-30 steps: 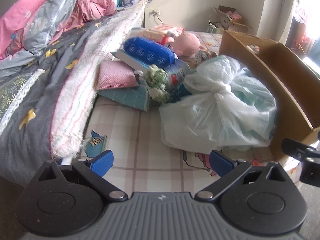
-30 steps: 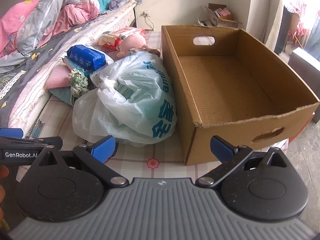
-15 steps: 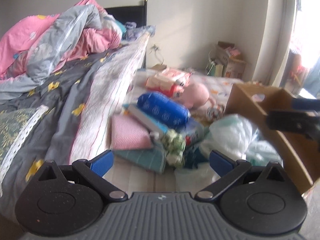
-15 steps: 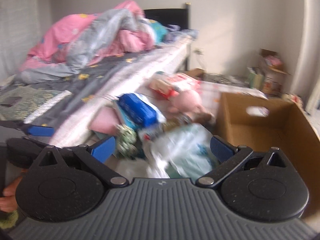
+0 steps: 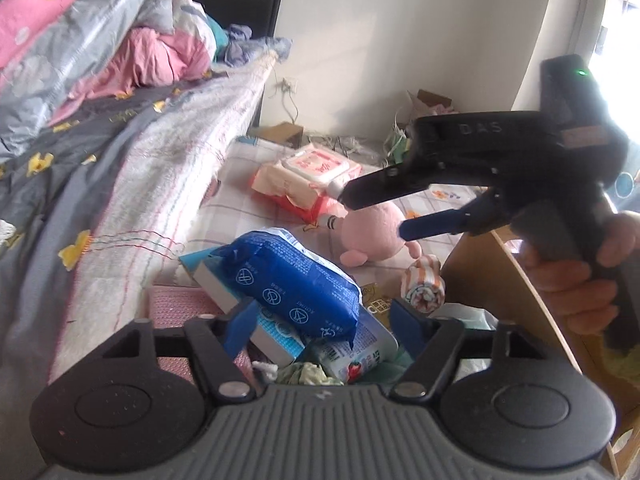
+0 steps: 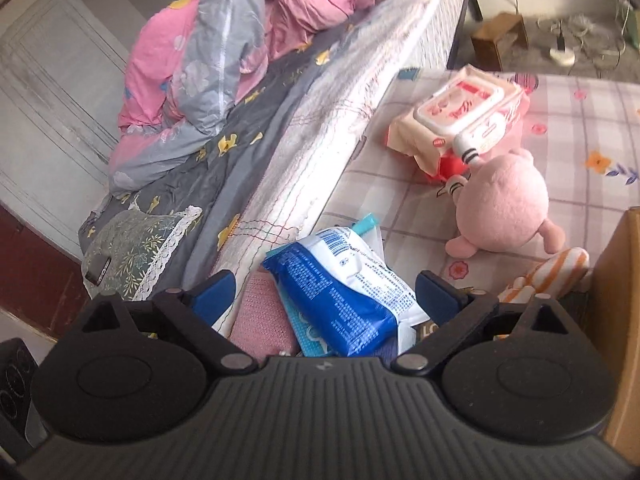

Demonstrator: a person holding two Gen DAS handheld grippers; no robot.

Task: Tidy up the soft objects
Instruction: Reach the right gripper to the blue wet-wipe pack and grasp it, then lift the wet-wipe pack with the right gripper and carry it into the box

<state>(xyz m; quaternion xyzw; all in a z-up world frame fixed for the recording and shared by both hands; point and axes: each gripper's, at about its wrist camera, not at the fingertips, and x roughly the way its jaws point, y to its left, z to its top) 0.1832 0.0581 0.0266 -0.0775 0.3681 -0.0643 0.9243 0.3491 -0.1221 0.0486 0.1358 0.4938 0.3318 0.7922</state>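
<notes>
both tongs (image 5: 324, 322) (image 6: 324, 294) released above blue pack (image 6: 344, 292), pink plush (image 6: 500, 210) and wipes pack (image 6: 460, 118) beyond

Blue pack (image 5: 294, 284) between spread fingers (image 5: 240, 326) — untouched.

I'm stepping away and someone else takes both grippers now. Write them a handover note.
Left gripper: open, empty, hovering low over the blue pack.
Right gripper: open, empty, above the same pile; the left view shows it in the air over the pink plush.
Things: the blue pack lies on top of a pile beside the bed. The pink plush, the wipes pack and a striped rolled cloth lie on the checked mat. An edge of the cardboard box shows on the right.
Done: nothing is gripped yet.
Left: pick up the soft things one at a time, probably into the box, likely the blue pack first.
</notes>
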